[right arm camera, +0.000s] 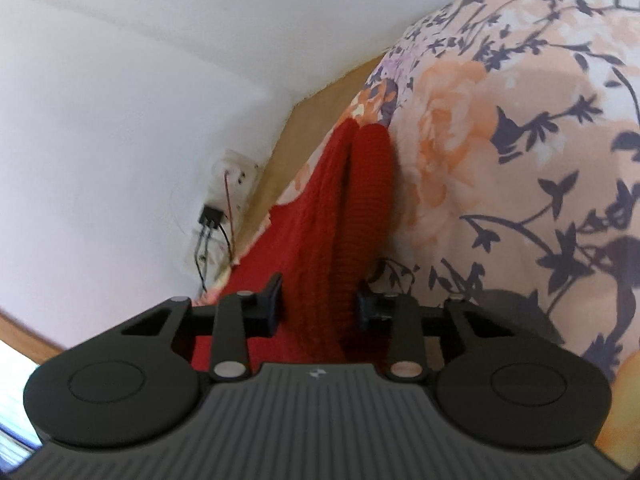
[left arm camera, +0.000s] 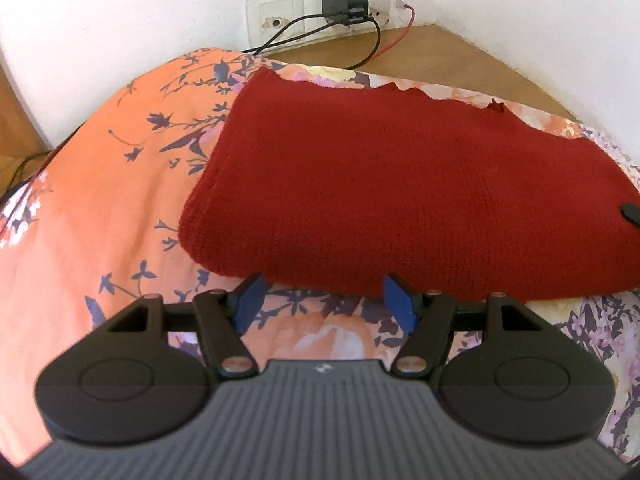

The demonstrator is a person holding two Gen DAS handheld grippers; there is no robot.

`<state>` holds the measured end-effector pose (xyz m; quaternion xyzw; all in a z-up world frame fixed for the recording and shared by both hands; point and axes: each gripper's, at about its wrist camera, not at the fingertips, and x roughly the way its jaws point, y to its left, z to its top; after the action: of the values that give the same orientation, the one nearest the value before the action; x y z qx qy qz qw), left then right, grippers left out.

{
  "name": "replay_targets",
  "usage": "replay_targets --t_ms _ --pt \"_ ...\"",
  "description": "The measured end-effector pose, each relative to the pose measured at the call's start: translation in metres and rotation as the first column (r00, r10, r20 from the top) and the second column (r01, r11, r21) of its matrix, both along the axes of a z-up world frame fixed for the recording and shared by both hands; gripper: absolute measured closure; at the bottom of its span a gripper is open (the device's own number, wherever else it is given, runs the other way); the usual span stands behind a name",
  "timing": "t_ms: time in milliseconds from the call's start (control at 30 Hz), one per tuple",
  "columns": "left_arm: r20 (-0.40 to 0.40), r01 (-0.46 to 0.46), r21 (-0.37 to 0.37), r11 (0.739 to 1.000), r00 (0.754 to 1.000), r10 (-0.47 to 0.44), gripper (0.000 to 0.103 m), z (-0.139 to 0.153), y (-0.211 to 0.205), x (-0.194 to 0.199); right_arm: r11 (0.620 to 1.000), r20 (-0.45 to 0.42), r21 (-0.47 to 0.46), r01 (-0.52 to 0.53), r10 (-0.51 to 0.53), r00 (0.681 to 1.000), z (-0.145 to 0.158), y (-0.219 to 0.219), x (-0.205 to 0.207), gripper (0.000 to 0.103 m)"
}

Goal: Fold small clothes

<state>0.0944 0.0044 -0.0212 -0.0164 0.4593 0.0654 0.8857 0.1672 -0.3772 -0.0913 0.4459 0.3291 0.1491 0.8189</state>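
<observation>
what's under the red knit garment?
The red knit garment lies folded on the floral bedsheet, which shows all around it. Anything between its layers or directly beneath is covered. The right gripper jaws straddle its doubled edge; the left gripper is open, just short of it.

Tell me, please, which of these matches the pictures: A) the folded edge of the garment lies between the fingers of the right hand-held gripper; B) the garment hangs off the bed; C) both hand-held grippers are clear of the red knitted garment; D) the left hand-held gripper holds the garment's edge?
A: in the right wrist view the red knitted garment runs between the fingers of the right hand-held gripper, while the left hand-held gripper is open just short of it.
</observation>
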Motion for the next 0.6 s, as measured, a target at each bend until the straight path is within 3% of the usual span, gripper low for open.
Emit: replay_targets --t_ms 200,600 --pt "0.002 0.032 -0.01 0.999 0.999 -0.032 0.036 0.002 0.01 -0.002 0.996 0.048 -0.088 0.025 -0.021 0.999 0.024 0.018 -0.005 0.067" --pt "0.028 0.067 -0.039 0.997 0.997 -0.066 0.036 0.011 0.032 -0.003 0.992 0.121 -0.12 0.036 -0.021 0.992 0.078 0.061 -0.012 0.071"
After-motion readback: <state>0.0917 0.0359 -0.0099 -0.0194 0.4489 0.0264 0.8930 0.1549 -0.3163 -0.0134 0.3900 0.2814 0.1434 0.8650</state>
